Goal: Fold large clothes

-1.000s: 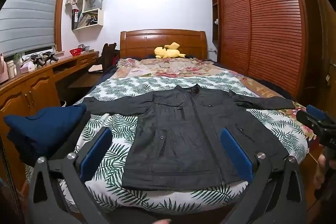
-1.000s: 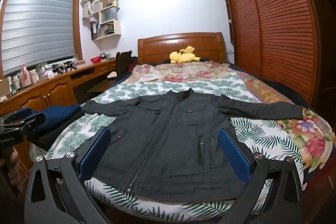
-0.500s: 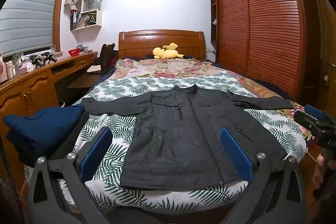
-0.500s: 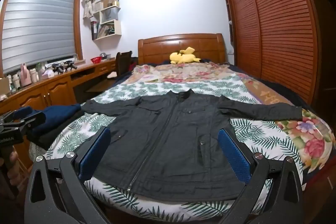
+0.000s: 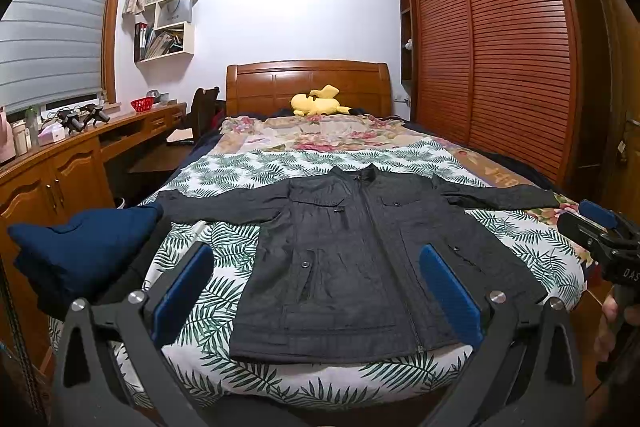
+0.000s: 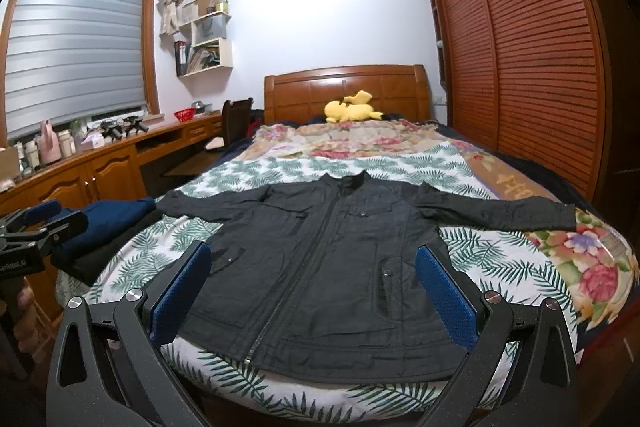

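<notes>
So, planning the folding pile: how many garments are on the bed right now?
2 that I can tell apart: a black jacket spread flat at the foot of the bed, sleeves out, and a folded navy garment at the left edge. Something dark lies beneath the navy one, possibly another.

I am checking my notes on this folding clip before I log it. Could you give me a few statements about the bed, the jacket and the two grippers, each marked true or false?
1. The dark jacket lies flat on the bed with both sleeves spread out. True.
2. The left gripper is shut on the jacket's hem. False: its jaws stand wide apart and hold nothing.
3. A yellow plush toy lies by the headboard. True.
4. The folded navy garment lies on top of the jacket. False: it sits at the bed's left edge, beside the sleeve end.
5. The right gripper is open. True.
</notes>
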`<state>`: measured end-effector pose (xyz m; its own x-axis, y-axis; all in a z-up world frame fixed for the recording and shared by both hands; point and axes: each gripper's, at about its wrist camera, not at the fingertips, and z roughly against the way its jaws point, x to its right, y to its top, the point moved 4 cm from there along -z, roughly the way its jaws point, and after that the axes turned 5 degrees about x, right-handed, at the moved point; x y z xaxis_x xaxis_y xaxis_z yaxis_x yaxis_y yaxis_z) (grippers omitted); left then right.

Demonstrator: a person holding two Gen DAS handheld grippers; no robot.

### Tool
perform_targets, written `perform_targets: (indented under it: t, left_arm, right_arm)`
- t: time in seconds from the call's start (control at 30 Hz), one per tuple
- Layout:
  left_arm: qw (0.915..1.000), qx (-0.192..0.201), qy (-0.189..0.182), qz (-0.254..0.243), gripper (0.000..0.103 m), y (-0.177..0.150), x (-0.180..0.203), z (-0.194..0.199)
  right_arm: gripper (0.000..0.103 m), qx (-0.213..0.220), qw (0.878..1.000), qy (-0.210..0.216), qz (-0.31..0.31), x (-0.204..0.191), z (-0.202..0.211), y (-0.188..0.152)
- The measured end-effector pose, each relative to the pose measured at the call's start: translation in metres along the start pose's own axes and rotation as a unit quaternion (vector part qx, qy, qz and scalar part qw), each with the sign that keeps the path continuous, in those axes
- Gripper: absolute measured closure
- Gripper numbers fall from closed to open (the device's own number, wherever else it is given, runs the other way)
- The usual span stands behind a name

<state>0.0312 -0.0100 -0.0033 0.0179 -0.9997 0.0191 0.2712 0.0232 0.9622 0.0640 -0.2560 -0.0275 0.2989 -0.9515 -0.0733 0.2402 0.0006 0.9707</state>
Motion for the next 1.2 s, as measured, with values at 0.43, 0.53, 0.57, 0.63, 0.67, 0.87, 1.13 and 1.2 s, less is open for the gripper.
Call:
perform_targets:
  t: [0.43,0.53,0.57,0.63,0.67,0.87,1.13,1.2]
  left_arm:
    - [1.0,0.004,0.001,-0.003,0.0,-0.0008,0.0027,0.0015]
    - [1.0,0.005,0.001,-0.003,0.0,-0.0007,0.0026,0.0017]
    - [1.0,0.006,0.001,-0.004,0.0,-0.0003,0.0026,0.0019]
    - [1.0,0.006,0.002,-0.004,0.0,-0.0005,0.0037,0.0018]
    - [1.0,0.006,0.002,-0.004,0.0,-0.0004,0.0037,0.0018]
    - [1.0,0.007,0.002,-0.004,0.0,0.0004,0.0033,0.0024]
    - [0.9999,0.011,0.002,-0.006,0.0,0.005,0.005,0.0053]
    - [0.9999,0.012,0.001,-0.006,0.0,0.0057,0.0049,0.0062]
  right_arm:
    - [0.0,0.002,1.0,0.0,0.0,-0.0027,0.0029,0.0045]
    - [0.0,0.002,1.0,0.0,0.001,-0.0024,0.0028,0.0034]
    - [0.0,0.002,1.0,0.0,0.001,-0.0026,0.0028,0.0038]
    - [0.0,0.002,1.0,0.0,0.001,-0.0025,0.0028,0.0035]
    - [0.0,0.002,1.0,0.0,0.001,-0.0027,0.0028,0.0039]
    - [0.0,0.003,1.0,0.0,0.001,-0.0022,0.0027,0.0031]
    - [0.0,0.004,1.0,0.0,0.001,-0.0047,0.0054,0.0066]
    - [0.0,0.005,1.0,0.0,0.002,-0.0061,0.0062,0.0087]
